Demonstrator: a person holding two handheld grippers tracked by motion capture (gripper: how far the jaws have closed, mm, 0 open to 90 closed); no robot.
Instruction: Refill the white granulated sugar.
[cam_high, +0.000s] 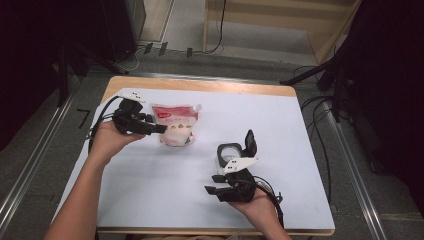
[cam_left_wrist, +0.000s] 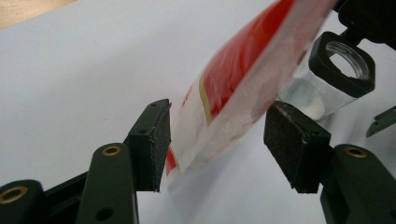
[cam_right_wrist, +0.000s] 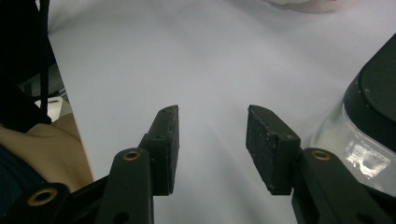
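On the white table (cam_high: 150, 175) we note the left gripper (cam_left_wrist: 217, 140) straddling the red-and-white pouch (cam_left_wrist: 233, 88), pads not clamped. Right gripper (cam_right_wrist: 212, 144) released, beside the clear jar (cam_right_wrist: 359, 149).

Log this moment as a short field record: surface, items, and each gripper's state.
surface: white sheet on a wooden table
pouch: red and white pouch, between the left gripper's pads
jar: clear jar, black flip lid open, something white inside
left gripper: jaws either side of pouch corner, gap at one pad
right gripper: open, nothing between jaws, beside jar
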